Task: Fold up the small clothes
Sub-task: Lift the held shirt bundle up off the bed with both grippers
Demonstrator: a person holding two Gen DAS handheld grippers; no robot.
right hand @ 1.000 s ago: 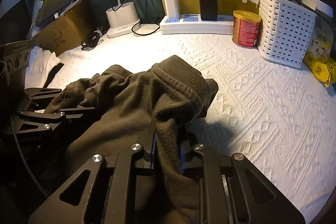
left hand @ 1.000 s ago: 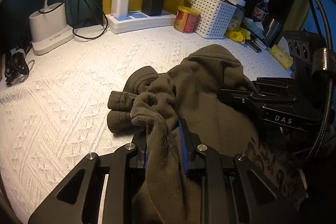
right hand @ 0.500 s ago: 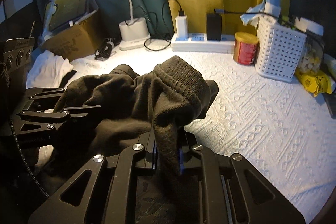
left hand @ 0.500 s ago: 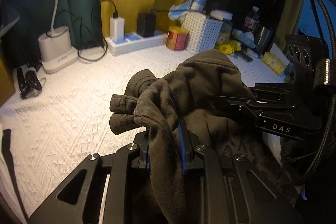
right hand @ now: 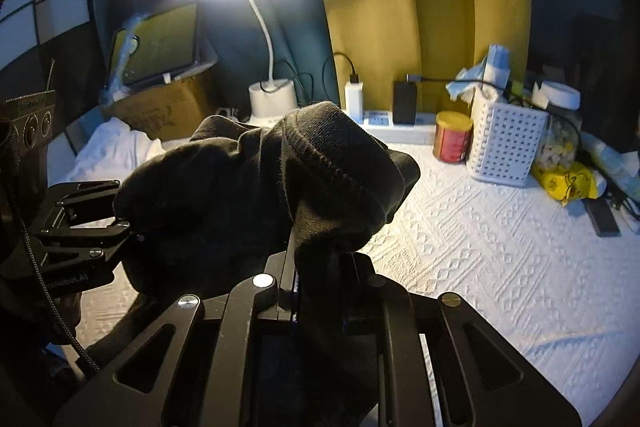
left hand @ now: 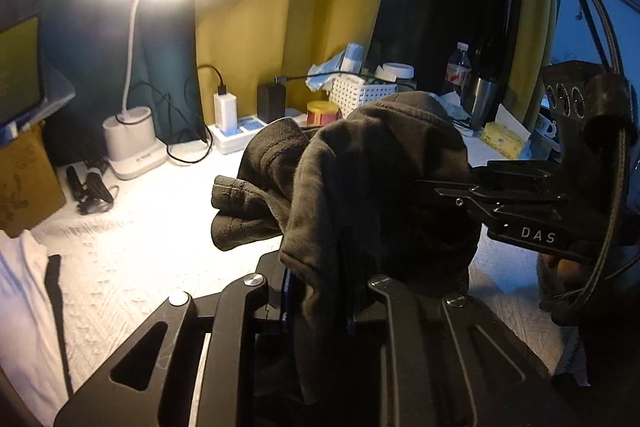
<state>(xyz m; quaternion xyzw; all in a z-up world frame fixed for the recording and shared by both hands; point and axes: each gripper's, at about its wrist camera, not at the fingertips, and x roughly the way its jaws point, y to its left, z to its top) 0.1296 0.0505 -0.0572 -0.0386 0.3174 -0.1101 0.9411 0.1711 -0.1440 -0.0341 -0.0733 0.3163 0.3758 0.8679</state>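
Fabric filled both sets of jaws: the left gripper (left hand: 316, 291) pinched one bunched fold of the dark olive garment (left hand: 380, 179), and the right gripper (right hand: 320, 267) pinched another fold by its ribbed cuff. That one garment, a soft knit, hung bunched between the two grippers above the middle of the desk (right hand: 500, 267), its lower part hidden behind the gripper frames. The desk carried a white cover with a raised woven pattern. Along the far edge stood one white lamp (right hand: 272, 95) on a round base, one power strip (right hand: 384, 127) with two chargers, one red tin (right hand: 453, 137) and one white perforated basket (right hand: 504, 143). One cardboard box (right hand: 160, 107) and one white cloth (right hand: 116, 151) occupied the far left corner.
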